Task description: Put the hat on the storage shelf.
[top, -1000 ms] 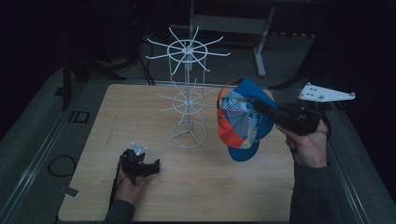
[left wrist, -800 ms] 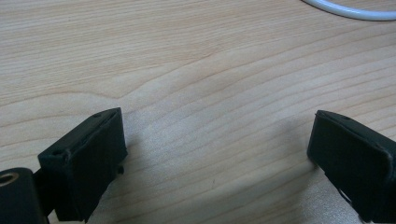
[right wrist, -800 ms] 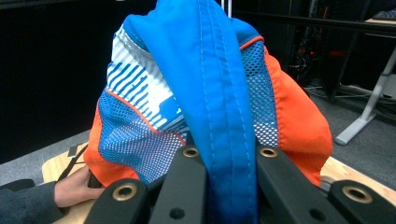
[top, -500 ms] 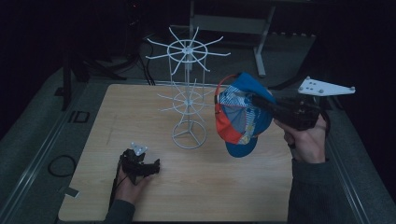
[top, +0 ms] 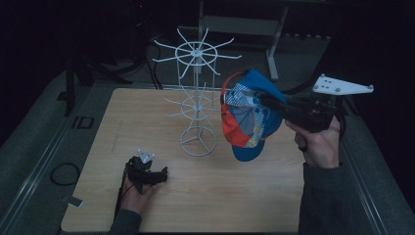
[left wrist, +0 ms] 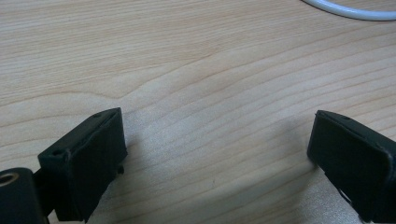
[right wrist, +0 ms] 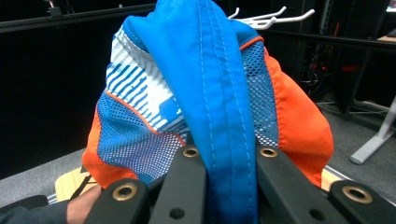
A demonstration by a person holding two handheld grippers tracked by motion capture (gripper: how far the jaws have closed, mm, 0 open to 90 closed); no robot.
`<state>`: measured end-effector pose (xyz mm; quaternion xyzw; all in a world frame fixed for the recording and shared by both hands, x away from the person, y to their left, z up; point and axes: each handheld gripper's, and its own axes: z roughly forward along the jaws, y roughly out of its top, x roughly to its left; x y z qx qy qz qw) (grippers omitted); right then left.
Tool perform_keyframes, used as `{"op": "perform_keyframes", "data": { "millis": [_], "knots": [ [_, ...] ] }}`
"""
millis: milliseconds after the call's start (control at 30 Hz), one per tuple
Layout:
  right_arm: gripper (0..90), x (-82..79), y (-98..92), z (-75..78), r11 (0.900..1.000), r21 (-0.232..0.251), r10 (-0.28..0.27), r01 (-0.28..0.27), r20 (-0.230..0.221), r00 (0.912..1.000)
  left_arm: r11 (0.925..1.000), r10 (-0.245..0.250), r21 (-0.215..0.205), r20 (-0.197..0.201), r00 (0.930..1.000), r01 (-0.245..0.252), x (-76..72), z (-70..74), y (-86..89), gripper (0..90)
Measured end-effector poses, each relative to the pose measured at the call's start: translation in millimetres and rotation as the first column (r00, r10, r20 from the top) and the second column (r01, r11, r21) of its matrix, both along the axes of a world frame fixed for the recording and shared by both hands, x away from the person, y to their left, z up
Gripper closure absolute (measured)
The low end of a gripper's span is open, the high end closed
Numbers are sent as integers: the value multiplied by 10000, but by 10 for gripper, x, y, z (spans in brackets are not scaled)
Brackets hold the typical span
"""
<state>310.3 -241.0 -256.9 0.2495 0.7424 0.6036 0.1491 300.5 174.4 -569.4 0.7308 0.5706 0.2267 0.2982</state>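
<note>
We carry the cap [top: 247, 117] toward the wire rack [top: 197, 98].
Right gripper [top: 266, 100] pinches it; left gripper [left wrist: 215, 154] rests agape near the desk's front edge; next, hook a prong.

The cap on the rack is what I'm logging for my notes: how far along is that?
Done: the right gripper has the cap lifted off the table, jaws shut on its blue fabric. In hand: the cap hangs beside the white wire rack, apparently on no hook. Left: probably hanging and releasing it. The left gripper rests open on the table.
</note>
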Motion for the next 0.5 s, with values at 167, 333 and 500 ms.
{"op": "perform_keyframes", "data": {
  "millis": [167,333,500],
  "knots": [
    [879,-13,53,61,9999,22,168,-168,67,9998,10000,3,-3,6,10000,-3,0,0,0,48],
    [879,-15,95,111,9992,222,327,-331,193,9993,10000,-6,1,-10,10000,6,0,1,0,48],
    [880,6,182,155,9985,293,454,-463,299,9985,10000,2,-2,3,10000,-2,0,0,0,48]
  ]
}}
